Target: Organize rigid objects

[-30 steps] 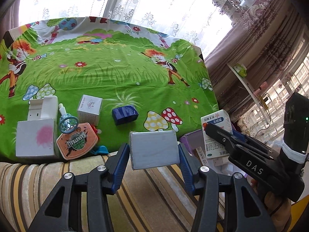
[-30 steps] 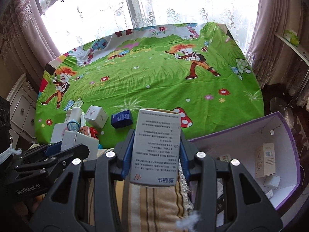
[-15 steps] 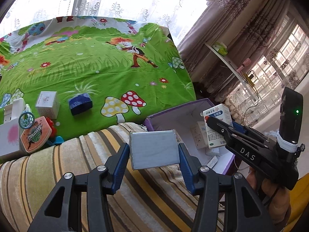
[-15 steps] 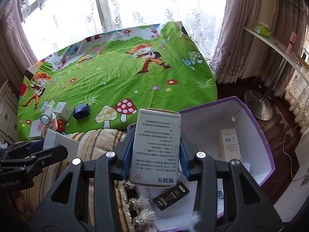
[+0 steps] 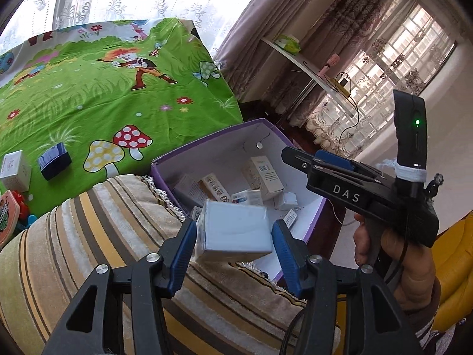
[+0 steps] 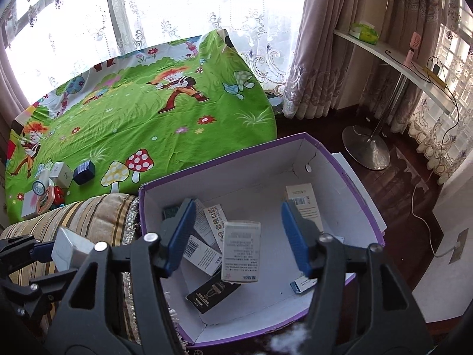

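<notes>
A purple box with a white inside [image 6: 348, 183] stands beside the bed and holds several small cartons. My right gripper [image 6: 238, 227] is open above it. The white medicine carton [image 6: 241, 256] it held is loose between the jaws, over the box. My left gripper [image 5: 235, 241] sits over the striped cushion at the box's near edge [image 5: 165, 165]. Its jaws stand a little apart from a tilted white carton [image 5: 235, 232], which touches neither pad clearly. That carton also shows in the right wrist view [image 6: 69, 247].
The green cartoon sheet [image 5: 88, 103] carries a dark blue box [image 5: 54, 161], a white box [image 5: 13, 167] and an orange toy [image 5: 6, 216] at the left. The striped cushion [image 5: 88, 236] lies in front. A shelf [image 6: 393, 59] and stand base [image 6: 366, 148] are at the right.
Both grippers swung right from the bed to the purple box. The right gripper opened and let go of the medicine carton. The left jaws spread and its white carton tilted.
</notes>
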Demonstrator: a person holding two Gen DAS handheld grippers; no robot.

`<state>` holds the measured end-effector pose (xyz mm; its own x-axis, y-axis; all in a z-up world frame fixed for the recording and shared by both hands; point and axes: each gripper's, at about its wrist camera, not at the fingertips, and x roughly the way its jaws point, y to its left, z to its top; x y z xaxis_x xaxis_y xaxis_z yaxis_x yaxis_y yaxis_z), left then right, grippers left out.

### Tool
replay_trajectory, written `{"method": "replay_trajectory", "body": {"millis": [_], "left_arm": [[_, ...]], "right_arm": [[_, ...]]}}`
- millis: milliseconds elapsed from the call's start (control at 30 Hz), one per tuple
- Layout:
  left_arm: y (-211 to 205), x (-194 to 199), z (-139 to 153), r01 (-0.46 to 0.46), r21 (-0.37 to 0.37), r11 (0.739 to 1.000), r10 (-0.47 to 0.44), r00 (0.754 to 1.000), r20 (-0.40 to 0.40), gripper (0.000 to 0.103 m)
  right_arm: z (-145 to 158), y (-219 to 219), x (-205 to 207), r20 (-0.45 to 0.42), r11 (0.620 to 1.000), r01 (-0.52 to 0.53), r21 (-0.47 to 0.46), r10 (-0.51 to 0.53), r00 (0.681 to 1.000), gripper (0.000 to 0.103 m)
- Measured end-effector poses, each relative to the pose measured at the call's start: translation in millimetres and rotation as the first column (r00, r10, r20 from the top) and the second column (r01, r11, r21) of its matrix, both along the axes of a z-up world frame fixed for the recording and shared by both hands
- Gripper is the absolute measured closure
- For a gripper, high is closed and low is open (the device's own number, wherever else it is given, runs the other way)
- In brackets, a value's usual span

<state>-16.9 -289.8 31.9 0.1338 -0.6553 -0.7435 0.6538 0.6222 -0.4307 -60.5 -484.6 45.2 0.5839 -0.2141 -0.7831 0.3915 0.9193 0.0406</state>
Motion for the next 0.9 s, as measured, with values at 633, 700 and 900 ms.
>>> {"method": "replay_trajectory", "body": {"millis": [633,700,900], "left_arm": [[13,7,1,-0.044,-0.017,0.999,0.044,0.999,-0.007,0.037],[16,8,2,-0.053,-0.013,0.999,0.053,0.999,-0.001,0.037],[23,11,5,-0.090,0.006,0.996,0.090,0.995,0.032,0.037]], "right_arm": [[0,14,8,0.004,0.999,-0.046,0.012,0.046,0.999,0.025],[0,18,9,0.002,0.998,-0.055,0.011,0.055,0.998,0.025],[0,30,13,-0.008,0.996,-0.092,0.000,0.092,0.996,0.025]]}}
